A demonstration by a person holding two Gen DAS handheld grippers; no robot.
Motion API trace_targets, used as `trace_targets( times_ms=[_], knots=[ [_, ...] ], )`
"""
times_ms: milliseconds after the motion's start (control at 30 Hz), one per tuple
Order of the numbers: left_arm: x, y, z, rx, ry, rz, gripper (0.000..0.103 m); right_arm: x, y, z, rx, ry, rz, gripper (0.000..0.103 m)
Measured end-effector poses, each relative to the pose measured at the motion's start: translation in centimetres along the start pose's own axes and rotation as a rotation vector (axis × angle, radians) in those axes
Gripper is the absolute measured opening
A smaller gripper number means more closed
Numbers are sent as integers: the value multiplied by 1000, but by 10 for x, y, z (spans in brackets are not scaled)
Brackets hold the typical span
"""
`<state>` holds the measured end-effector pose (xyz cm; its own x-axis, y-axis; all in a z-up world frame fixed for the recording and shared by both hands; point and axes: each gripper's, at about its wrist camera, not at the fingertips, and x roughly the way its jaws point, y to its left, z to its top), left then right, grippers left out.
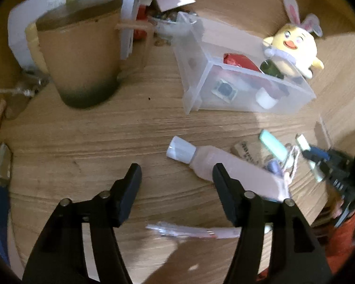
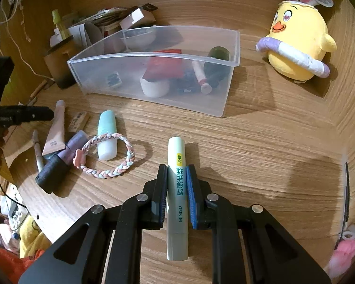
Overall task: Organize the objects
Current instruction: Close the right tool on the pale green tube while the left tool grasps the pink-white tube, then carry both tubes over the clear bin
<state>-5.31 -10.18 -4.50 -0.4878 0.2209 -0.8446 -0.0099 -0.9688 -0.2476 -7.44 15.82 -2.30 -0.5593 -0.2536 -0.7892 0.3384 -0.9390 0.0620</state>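
Right claw clamps the pale green tube mid-body, lengthwise along the fingers, probably bound for the clear bin ahead. Left claw gapes empty above the bench, beside the pink tube, likely the next pick.

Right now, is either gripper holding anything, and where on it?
The right gripper clamps the pale green MINISO tube around its middle. The left gripper is open, holding nothing.

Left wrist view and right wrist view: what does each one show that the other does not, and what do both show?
Only the left wrist view shows the open left gripper and the lidded brown cup up close. Only the right wrist view shows the right gripper shut on the pale green MINISO tube, and the whole braided bracelet. Both show the clear plastic bin and the yellow chick plush.
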Motion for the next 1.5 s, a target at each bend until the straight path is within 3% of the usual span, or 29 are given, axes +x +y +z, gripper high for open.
trace_targets(
  times_ms=[67,333,600,667,867,933,1000,1333,1500],
  knots=[
    [5,-2,4,-49,17,-17,71,1,2,1,-5,-2,-8,14],
    [22,-19,18,-102,8,11,69,0,11,-2,-39,-2,-8,14],
    [26,-14,23,-151,-2,5,36,4,12,1,-53,1,-20,16],
    [27,-11,23,-166,4,-12,22,6,12,3,-50,1,-23,21],
    [25,-5,20,-192,-2,-38,21,12,15,8,-51,-8,-39,23],
    [24,-4,19,-195,-1,-51,21,12,16,8,-52,-14,-41,15],
    [19,-4,15,-189,-12,-62,21,12,16,7,-50,-17,-40,14],
    [-34,-38,10,-66,-153,-26,21,2,12,9,-1,-54,-13,14],
    [-65,-52,13,-24,-212,-45,21,-8,13,15,8,-90,1,14]
  ],
)
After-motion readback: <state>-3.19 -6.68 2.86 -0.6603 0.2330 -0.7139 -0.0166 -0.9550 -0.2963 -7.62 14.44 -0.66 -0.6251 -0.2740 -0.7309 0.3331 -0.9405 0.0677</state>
